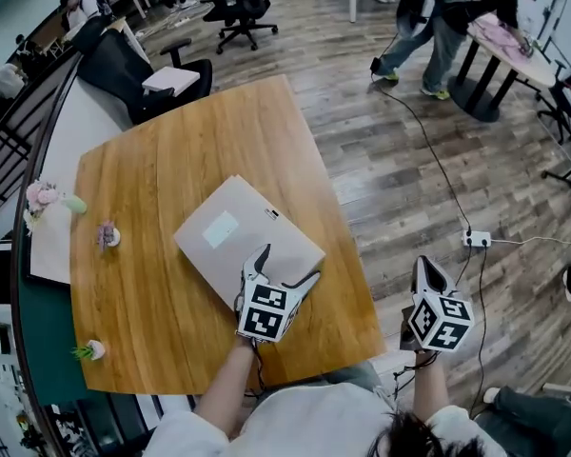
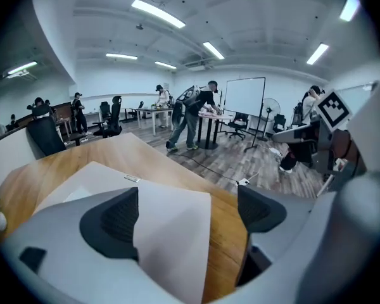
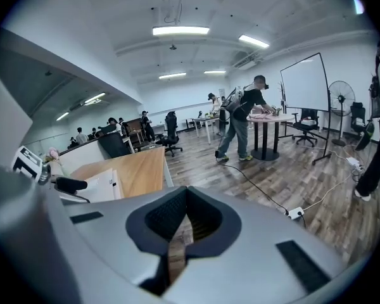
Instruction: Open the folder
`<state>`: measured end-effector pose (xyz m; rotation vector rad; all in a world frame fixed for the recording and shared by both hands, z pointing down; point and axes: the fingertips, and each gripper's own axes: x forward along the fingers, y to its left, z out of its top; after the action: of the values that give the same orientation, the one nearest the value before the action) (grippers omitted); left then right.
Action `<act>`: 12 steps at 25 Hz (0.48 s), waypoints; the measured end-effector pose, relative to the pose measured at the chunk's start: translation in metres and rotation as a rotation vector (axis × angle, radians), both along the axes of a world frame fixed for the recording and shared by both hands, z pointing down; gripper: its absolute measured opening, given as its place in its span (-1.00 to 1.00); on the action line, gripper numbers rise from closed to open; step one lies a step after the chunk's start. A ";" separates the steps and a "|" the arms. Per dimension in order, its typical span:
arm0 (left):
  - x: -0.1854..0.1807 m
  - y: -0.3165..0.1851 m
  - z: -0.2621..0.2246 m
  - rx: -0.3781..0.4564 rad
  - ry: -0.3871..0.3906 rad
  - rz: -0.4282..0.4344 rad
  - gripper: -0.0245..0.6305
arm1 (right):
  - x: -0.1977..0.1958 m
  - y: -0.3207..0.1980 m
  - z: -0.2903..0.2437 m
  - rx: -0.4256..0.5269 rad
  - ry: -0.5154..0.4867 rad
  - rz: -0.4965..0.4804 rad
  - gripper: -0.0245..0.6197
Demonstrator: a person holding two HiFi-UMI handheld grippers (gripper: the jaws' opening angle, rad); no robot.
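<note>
A closed grey folder (image 1: 230,239) with a pale label lies flat in the middle of the wooden table (image 1: 162,284). My left gripper (image 1: 287,265) hovers open just above the folder's near right corner. In the left gripper view the folder (image 2: 171,233) runs under the gap between the two dark pads (image 2: 114,220), and nothing is held in the left gripper (image 2: 187,214). My right gripper (image 1: 424,267) hangs off the table's right edge over the floor. In the right gripper view the right gripper (image 3: 183,223) has its pads pressed together on nothing.
Two small potted plants (image 1: 108,235) (image 1: 90,350) and a pink bouquet (image 1: 40,196) stand along the table's left side. A black office chair (image 1: 138,69) sits beyond the far corner. A power strip (image 1: 476,239) with cables lies on the floor; people stand at a round table (image 1: 509,41).
</note>
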<state>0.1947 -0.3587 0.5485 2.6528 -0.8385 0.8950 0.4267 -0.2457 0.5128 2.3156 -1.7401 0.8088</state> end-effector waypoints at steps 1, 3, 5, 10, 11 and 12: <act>0.001 0.002 0.007 -0.004 -0.035 0.022 0.58 | 0.000 0.002 0.004 -0.005 -0.006 0.004 -0.92; 0.003 0.007 0.019 -0.005 -0.106 0.068 0.58 | -0.002 0.007 0.012 -0.014 -0.020 0.011 -0.92; 0.004 0.010 0.027 0.010 -0.173 0.106 0.58 | -0.005 0.009 0.019 -0.018 -0.032 0.015 -0.92; 0.005 0.013 0.045 0.065 -0.323 0.194 0.58 | -0.011 0.018 0.036 -0.036 -0.062 0.028 -0.92; 0.005 0.013 0.049 0.068 -0.350 0.207 0.57 | -0.012 0.021 0.040 -0.042 -0.067 0.032 -0.92; 0.004 0.013 0.053 0.066 -0.374 0.217 0.57 | -0.012 0.023 0.044 -0.048 -0.071 0.036 -0.92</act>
<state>0.1990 -0.3456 0.6017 2.7122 -0.6691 1.4746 0.4142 -0.2223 0.5568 2.3208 -1.6914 0.9400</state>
